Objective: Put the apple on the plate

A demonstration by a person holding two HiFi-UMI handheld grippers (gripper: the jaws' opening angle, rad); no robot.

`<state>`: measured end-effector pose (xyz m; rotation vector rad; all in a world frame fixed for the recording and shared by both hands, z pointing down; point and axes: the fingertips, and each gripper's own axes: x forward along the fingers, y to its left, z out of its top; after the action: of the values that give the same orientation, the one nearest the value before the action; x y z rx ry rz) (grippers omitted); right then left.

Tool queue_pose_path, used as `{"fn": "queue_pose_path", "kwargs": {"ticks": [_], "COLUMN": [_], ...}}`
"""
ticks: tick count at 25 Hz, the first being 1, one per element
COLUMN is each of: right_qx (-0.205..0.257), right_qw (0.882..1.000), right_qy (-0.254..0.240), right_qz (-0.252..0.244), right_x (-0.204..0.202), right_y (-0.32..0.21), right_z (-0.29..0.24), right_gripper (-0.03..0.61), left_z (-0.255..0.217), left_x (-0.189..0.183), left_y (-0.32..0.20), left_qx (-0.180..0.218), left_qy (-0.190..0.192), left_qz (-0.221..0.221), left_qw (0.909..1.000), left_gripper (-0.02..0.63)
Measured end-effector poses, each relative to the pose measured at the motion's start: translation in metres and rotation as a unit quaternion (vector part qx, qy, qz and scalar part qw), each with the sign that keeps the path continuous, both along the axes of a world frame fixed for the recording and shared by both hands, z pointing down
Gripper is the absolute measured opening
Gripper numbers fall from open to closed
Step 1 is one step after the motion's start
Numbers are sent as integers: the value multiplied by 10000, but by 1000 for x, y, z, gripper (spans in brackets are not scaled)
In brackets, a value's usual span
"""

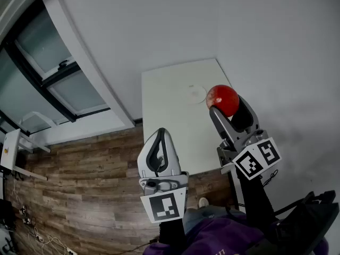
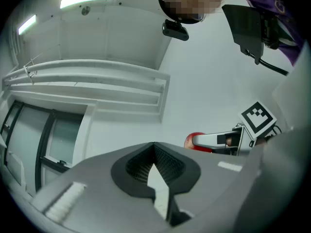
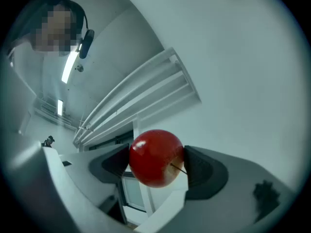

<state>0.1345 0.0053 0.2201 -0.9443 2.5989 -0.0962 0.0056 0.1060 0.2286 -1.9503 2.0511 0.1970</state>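
In the head view, the red apple [image 1: 223,100] was seen clamped between the wide-spread jaws of the right gripper [image 1: 229,110], just right of the small pale plate [image 1: 196,93] on the white table [image 1: 164,105], while the left gripper [image 1: 161,134] was held empty at the table's near edge. In the left gripper view, the left gripper [image 2: 154,147] was shown with its jaws meeting at the tips and nothing between them, the apple [image 2: 190,141] glimpsed beyond. In the right gripper view, the apple [image 3: 154,154] was seen pinched from both sides by the right gripper [image 3: 156,164], its stem turned toward the right-hand jaw.

White table [image 1: 164,100], wood floor [image 1: 79,185], glass partition [image 1: 26,84]
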Motion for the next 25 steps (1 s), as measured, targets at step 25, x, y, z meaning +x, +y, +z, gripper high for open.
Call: {"fn": "queue_pose_path", "kwargs": {"ticks": [25], "right_qx": [-934], "right_qw": [9928], "right_qy": [400], "right_qz": [630], "right_x": [-57], "right_y": [-167], "right_z": [92], "right_gripper": [348], "left_z": [54], "left_x": [-60], "left_y": [-168], "left_qx": [-640], "left_qy": [166], "left_qz": [595], "left_qw": [9960], "left_gripper": [5]}}
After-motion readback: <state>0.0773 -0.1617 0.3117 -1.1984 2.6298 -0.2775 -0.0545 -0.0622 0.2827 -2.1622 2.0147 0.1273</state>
